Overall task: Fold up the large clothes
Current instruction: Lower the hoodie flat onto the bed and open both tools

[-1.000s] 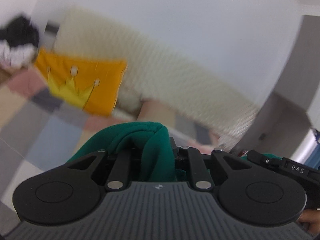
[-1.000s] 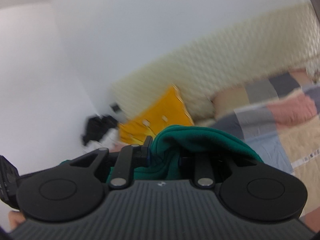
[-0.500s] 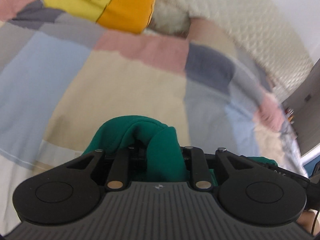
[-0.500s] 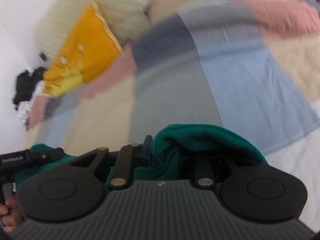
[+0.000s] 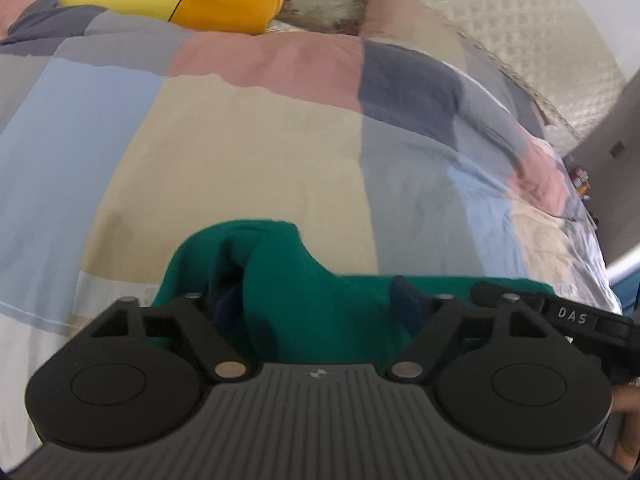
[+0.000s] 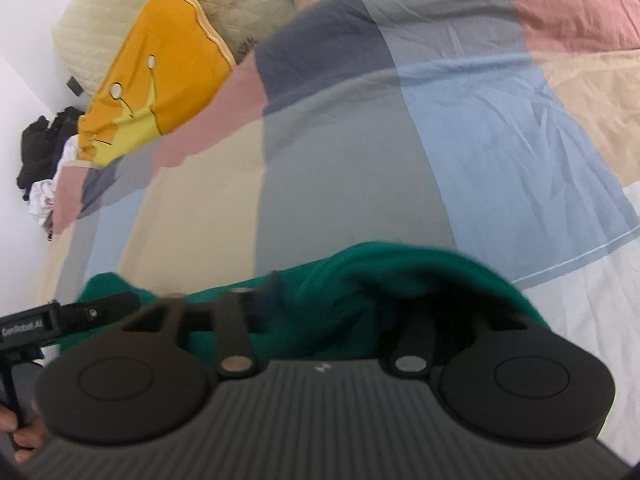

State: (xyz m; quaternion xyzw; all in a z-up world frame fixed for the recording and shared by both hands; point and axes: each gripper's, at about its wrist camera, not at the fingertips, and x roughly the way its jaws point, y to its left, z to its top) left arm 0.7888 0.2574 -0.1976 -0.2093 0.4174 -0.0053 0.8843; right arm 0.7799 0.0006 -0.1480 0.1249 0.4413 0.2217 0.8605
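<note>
I have the green garment (image 5: 304, 288) down on the patchwork bedspread (image 5: 248, 152), bunched in a soft ridge right in front of both tools, and I read this as the release at the end of one fold. On my left gripper (image 5: 316, 308) the jaws are opening: the arms stand wide apart, a hump of green cloth sits between them, and as far as I can see the pads no longer pinch it. My right gripper (image 6: 324, 312) is opening too, though less wide; green fabric is heaped between and over its arms, and that view is blurred, so I cannot be sure the cloth is fully free of the pads. The two tools sit close side by side along the same edge of the garment. How many folds are already made I cannot tell, because only the near edge shows and the rest lies hidden under the tool bodies. My judgement is that the fold just laid needs checking and flattening, and more folds likely remain, since the cloth looks lumpy rather than flat. The orange cushion (image 6: 160, 68) and a dark pile of clothes (image 6: 44, 148) lie well apart at the head of the bed.
</note>
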